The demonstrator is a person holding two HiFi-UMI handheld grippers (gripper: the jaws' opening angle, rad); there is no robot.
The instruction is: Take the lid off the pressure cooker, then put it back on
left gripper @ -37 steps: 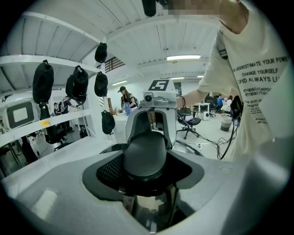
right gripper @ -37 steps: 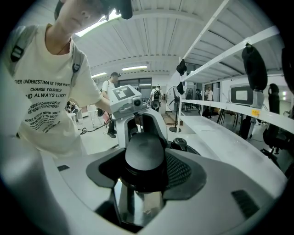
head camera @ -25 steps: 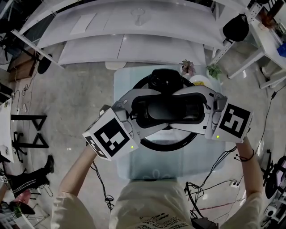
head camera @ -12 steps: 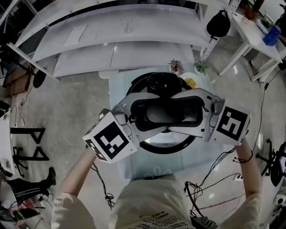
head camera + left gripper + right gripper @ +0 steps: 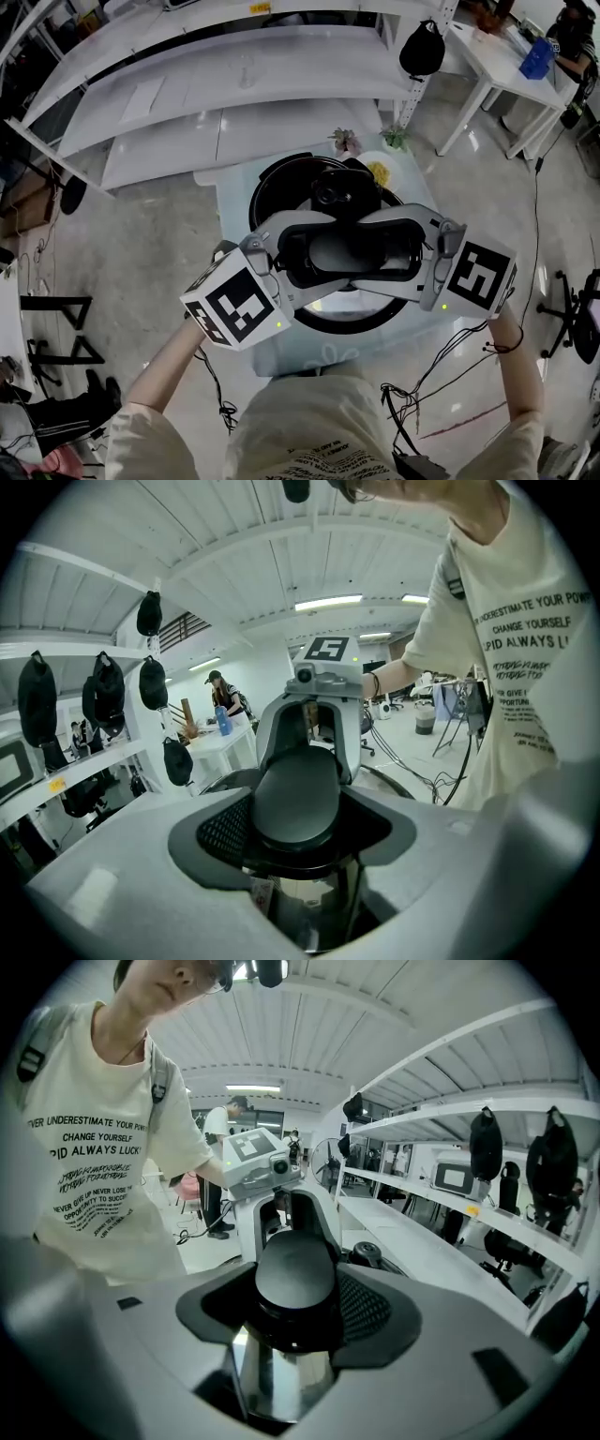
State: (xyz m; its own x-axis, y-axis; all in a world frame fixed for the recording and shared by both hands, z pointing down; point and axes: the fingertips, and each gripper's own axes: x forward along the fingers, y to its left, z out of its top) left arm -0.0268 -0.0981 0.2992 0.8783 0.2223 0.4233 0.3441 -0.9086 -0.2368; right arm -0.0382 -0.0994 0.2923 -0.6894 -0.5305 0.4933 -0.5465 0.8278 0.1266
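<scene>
Lid handle (image 5: 349,251) clamped by fingers of left gripper (image 5: 319,255) and right gripper (image 5: 380,251); pressure cooker (image 5: 267,192) largely hidden beneath.

A pale table (image 5: 323,358) fills the centre of the head view. Near its top edge stand a pinkish plant (image 5: 346,141) and a green plant (image 5: 395,137), with a plate (image 5: 364,159) of yellow food (image 5: 379,173) just below them. White shelves (image 5: 234,75) span the top, a black bag (image 5: 422,49) hangs at upper right, and cables (image 5: 441,375) trail at lower right.
</scene>
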